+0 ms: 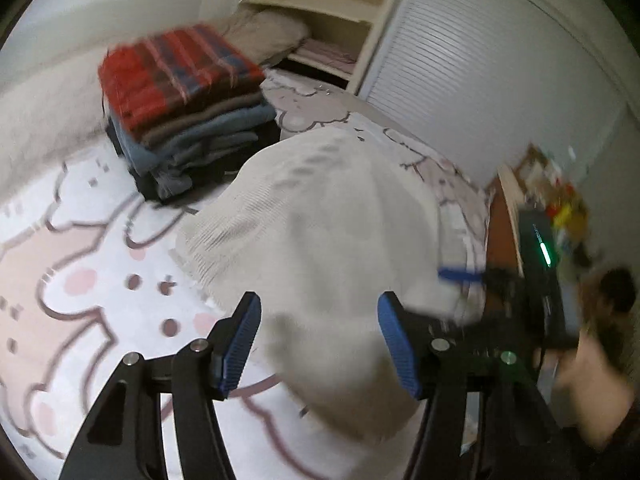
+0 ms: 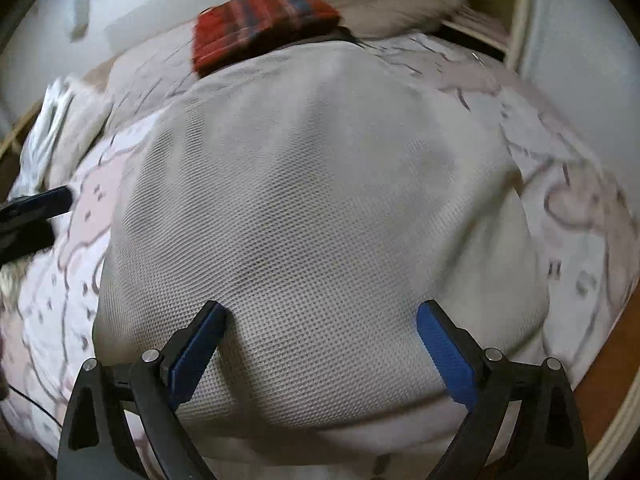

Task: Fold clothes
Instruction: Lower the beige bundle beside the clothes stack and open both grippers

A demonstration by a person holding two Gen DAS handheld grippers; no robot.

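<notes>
left gripper [image 1: 320,344]: jaws wide, unclamped, over white garment [image 1: 332,216] | right gripper [image 2: 320,352]: jaws wide, garment beneath them, ungripped | garment: mid-bed [image 1: 80,280]; folded stack [image 1: 184,100] beyond it

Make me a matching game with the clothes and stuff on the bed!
Things:
1. red plaid folded garment
2. cream waffle-knit garment
3. white bedsheet with pink bunny print
4. cream wooden shelf unit

Places:
A. spread under everything
B. standing at the bed's far end
C. top of the folded stack
D. lying in front of both grippers

Pairs: 1-C, 2-D, 3-A, 4-B
</notes>
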